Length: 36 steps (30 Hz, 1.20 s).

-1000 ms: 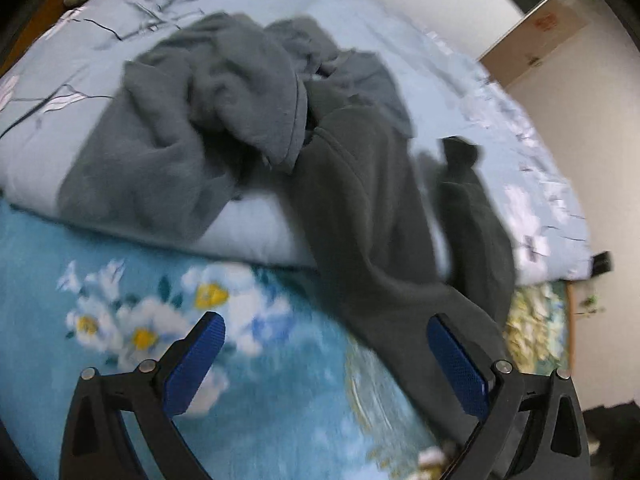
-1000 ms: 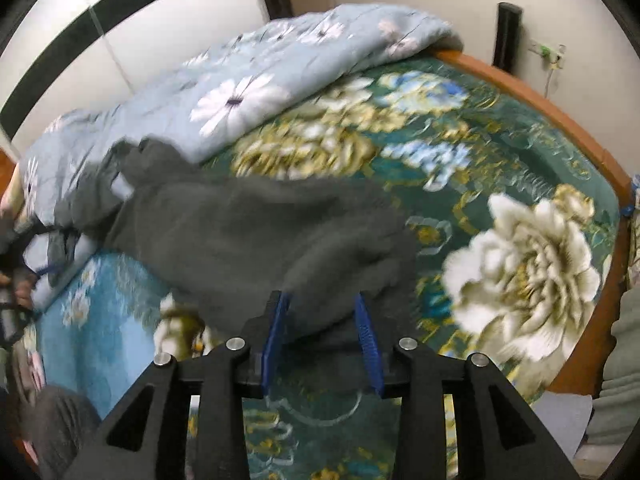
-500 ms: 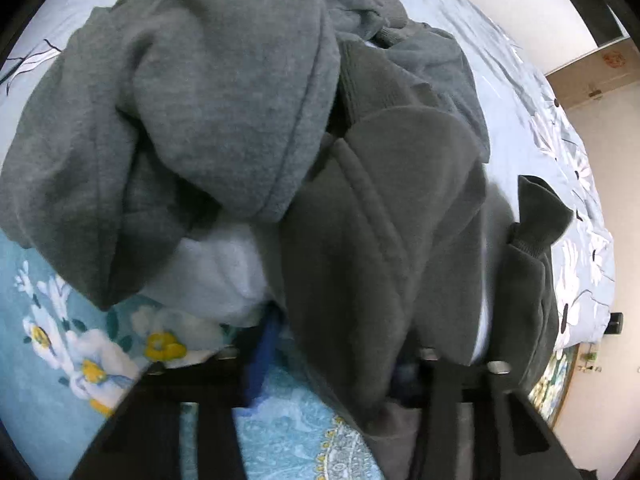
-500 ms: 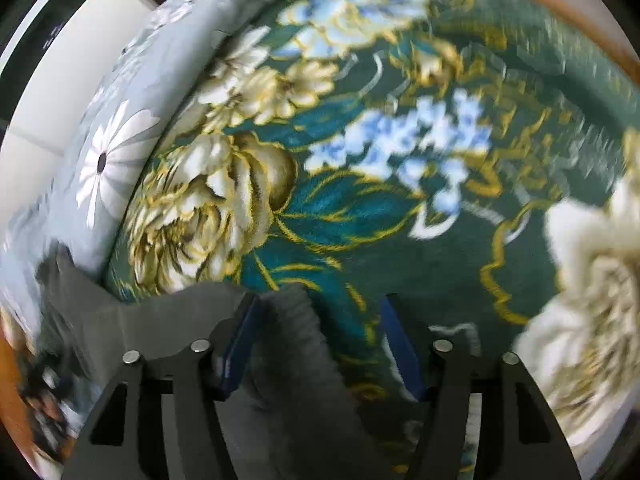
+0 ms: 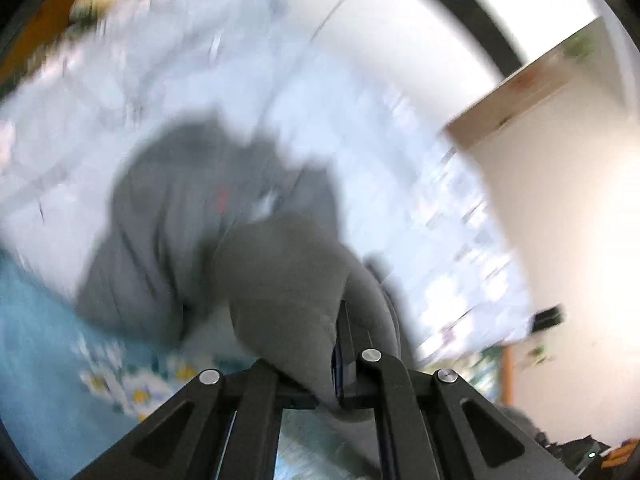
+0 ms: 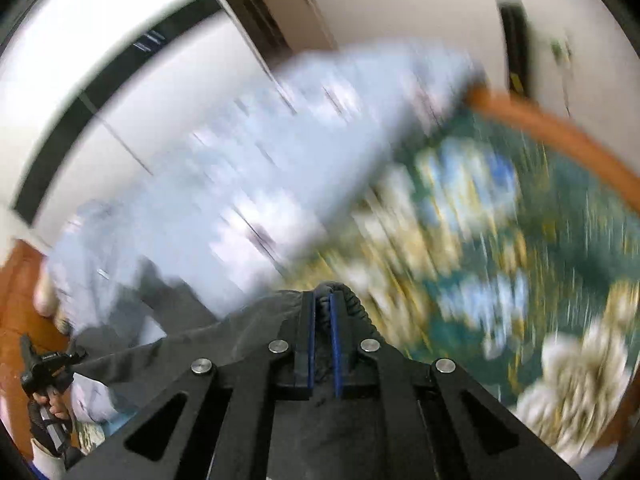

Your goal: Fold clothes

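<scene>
A dark grey fleece garment (image 5: 280,280) is bunched over my left gripper (image 5: 334,352), which is shut on a thick fold of it; the left finger is buried in cloth. More of the grey garment (image 5: 168,216) trails back onto the pale blue quilt (image 5: 120,80). In the right wrist view my right gripper (image 6: 323,332) is shut on the garment's ribbed edge (image 6: 352,300). The stretched grey cloth (image 6: 180,344) runs left from it toward the other hand-held gripper (image 6: 48,368). Both views are blurred.
A green floral bedspread (image 6: 500,240) covers the bed, with a wooden bed frame (image 6: 560,136) at its far edge. A light blue floral sheet (image 5: 48,340) lies at the near left. White wardrobe doors (image 6: 120,80) and a wall (image 5: 560,220) stand behind.
Both grippers closed on the grey garment and lifted it off the bed. The views swung up from the bedding toward the wall and wardrobe.
</scene>
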### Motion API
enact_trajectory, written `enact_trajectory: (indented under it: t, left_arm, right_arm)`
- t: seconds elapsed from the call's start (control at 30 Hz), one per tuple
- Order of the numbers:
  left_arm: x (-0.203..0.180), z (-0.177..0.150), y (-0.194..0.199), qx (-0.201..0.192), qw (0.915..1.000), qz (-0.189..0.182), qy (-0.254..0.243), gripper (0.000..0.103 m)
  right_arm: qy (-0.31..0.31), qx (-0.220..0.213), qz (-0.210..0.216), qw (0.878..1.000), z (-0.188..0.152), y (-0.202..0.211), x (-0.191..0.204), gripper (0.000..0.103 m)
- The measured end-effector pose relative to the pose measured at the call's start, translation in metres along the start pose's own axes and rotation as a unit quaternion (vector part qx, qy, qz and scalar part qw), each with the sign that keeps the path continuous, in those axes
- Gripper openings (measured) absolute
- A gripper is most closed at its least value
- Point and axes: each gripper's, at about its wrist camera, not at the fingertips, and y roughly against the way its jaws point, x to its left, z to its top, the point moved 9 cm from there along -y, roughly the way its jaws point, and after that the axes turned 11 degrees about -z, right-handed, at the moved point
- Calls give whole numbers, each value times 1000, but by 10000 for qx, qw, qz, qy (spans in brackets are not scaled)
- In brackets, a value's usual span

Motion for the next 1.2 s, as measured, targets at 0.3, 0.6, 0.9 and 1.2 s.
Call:
enact_trajectory:
  t: [0.3, 0.6, 0.9, 1.2]
  left_arm:
    - [68, -54, 104, 9, 9978, 385, -543, 5]
    - [223, -236, 105, 1216, 9820, 1095, 943, 5]
    - [228, -230, 104, 1150, 9826, 504, 1368, 36]
    - [268, -232, 82, 675, 9592, -58, 2747, 59]
  right_arm:
    - [540, -1299, 565, 9884, -20, 112, 25, 7]
    - [-507, 1013, -529, 9922, -258, 13, -107, 7]
    - [-1537, 1299, -876, 9756, -304, 27, -172, 1]
    - [-2671, 1676, 167, 9488, -353, 26, -143, 62]
